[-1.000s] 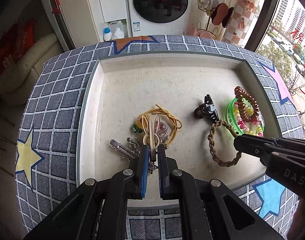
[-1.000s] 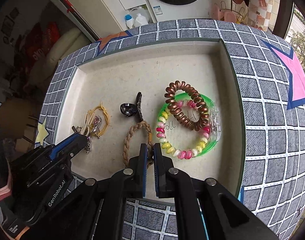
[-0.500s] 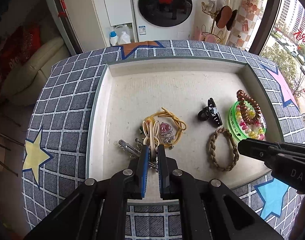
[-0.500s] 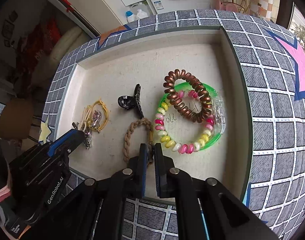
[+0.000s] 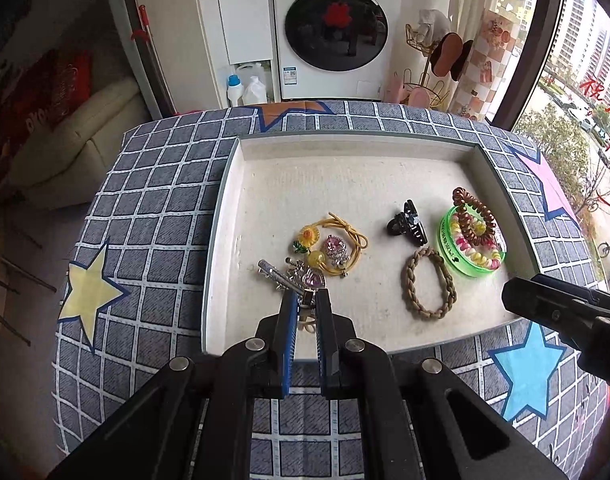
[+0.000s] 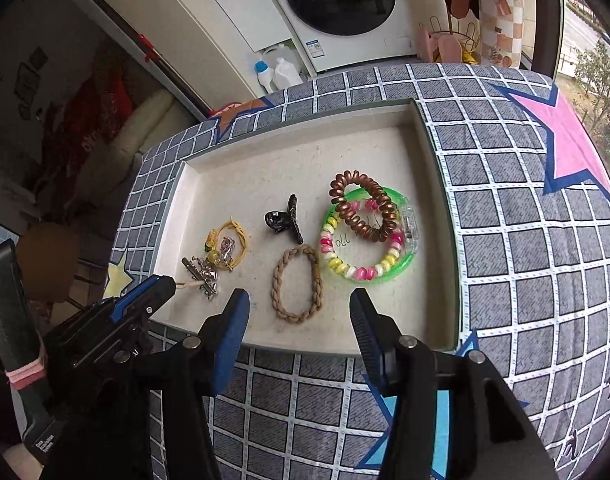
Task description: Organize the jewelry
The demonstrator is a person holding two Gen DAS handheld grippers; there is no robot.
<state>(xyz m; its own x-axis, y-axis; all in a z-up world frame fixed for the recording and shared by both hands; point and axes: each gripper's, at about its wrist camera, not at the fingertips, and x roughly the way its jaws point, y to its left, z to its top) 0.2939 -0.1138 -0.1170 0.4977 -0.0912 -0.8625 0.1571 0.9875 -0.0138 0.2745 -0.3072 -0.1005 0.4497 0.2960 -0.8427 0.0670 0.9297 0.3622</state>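
Ahead of my right fingers [image 6: 233, 320], the braided band [image 6: 297, 284] lies in the tray [image 6: 305, 148], ring stack [image 6: 367, 232] beyond-right, claw clip [image 6: 283, 220] beyond-left. My left fingers [image 5: 291, 312] pinch a cream hair tie [image 5: 307, 322], jewelry pile [image 5: 325, 250] just ahead.

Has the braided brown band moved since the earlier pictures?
Yes. The braided brown band dropped flat onto the tray, beside the green bangle; the right hand-held gripper released it.
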